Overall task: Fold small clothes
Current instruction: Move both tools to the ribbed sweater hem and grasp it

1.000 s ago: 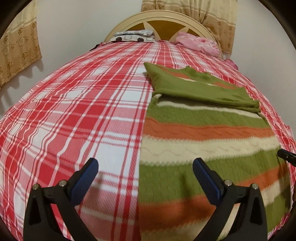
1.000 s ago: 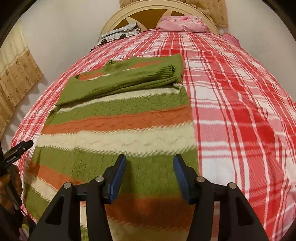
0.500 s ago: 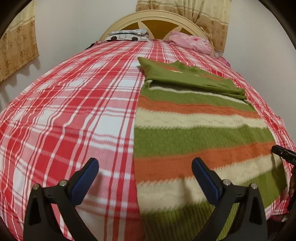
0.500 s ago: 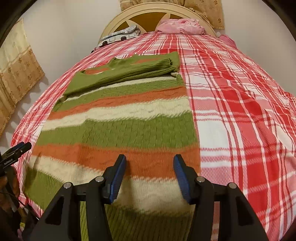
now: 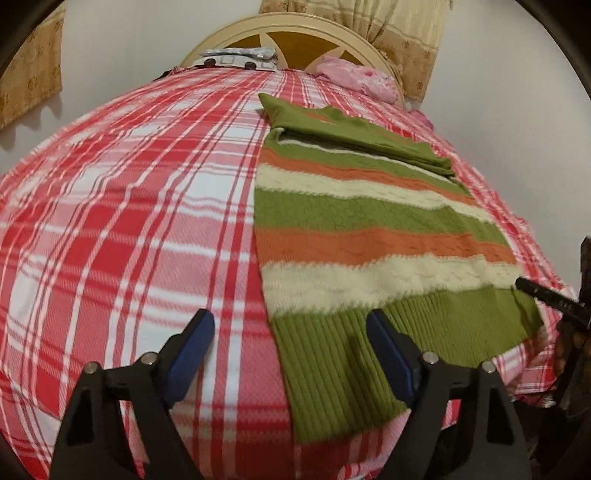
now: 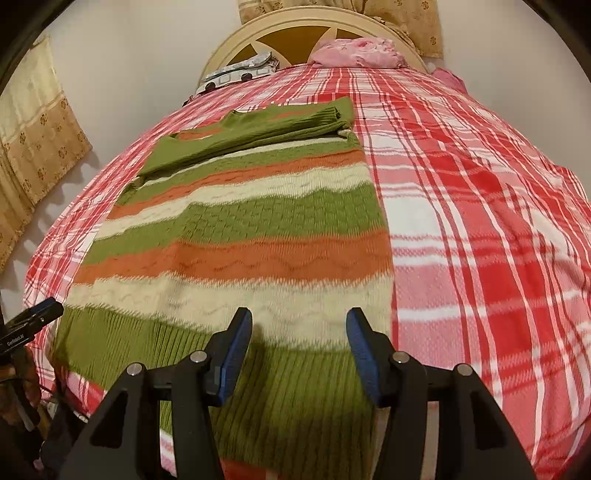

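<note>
A green, orange and cream striped knit sweater lies flat on the red plaid bed, its green sleeves folded across the chest at the far end. My left gripper hovers over the left corner of the ribbed green hem, jaws closing but still wide, nothing pressed between the pads. My right gripper hangs above the hem near its right corner, jaws partly apart and empty. Each gripper's tip shows at the other view's edge.
The red and white plaid bedspread covers the whole bed. A pink cloth bundle and a grey patterned item lie by the cream headboard. Curtains hang on both sides, and the bed's near edge is just below the hem.
Both grippers drew back along the sweater from its middle to the ribbed hem near the bed's edge. The left jaws narrowed slightly; the right jaws kept their gap.
</note>
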Motion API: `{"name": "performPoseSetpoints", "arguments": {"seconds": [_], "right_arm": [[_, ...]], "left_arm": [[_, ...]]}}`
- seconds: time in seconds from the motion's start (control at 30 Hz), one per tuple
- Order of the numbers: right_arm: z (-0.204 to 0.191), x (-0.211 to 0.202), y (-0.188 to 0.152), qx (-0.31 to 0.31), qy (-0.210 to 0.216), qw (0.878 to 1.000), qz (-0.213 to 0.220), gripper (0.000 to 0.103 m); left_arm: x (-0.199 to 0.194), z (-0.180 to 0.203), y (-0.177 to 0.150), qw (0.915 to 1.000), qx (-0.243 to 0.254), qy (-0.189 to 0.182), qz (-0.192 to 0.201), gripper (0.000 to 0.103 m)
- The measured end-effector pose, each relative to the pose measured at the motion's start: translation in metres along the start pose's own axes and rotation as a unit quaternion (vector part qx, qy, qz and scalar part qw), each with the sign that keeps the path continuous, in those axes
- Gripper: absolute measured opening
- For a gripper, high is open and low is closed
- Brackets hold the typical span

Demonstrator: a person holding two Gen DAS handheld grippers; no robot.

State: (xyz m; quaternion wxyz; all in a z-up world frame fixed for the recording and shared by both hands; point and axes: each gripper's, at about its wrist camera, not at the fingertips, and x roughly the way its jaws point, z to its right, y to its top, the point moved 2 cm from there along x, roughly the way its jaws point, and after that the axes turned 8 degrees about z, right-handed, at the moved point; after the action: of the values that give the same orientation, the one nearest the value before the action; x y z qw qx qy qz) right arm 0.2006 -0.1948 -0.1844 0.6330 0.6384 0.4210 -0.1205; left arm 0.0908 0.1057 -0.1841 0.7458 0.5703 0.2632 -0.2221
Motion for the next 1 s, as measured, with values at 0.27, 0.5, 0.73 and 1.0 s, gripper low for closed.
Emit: {"name": "performPoseSetpoints", "arguments": {"seconds": [0.27, 0.5, 0.73, 1.0], "right_arm": [[0.004, -0.023, -0.023, -0.01, -0.023, 1.0, 0.012, 0.054], [0.018, -0.036, -0.03, 0.004, -0.034, 0.999, 0.02, 0.054], [0.022, -0.041, -0.033, 0.018, -0.001, 1.0, 0.018, 0.054], [0.014, -0.038, -0.035, 0.022, 0.026, 0.999, 0.01, 0.031]], "left_arm": [[-0.002, 0.005, -0.017, 0.9993, -0.014, -0.03, -0.014, 0.064], [-0.003, 0.017, -0.022, 0.9987, 0.006, -0.046, -0.02, 0.032], [-0.002, 0.017, -0.023, 0.9982, 0.005, -0.057, -0.019, 0.015], [0.002, 0.011, -0.023, 0.9972, -0.025, -0.07, -0.01, 0.018]]}}
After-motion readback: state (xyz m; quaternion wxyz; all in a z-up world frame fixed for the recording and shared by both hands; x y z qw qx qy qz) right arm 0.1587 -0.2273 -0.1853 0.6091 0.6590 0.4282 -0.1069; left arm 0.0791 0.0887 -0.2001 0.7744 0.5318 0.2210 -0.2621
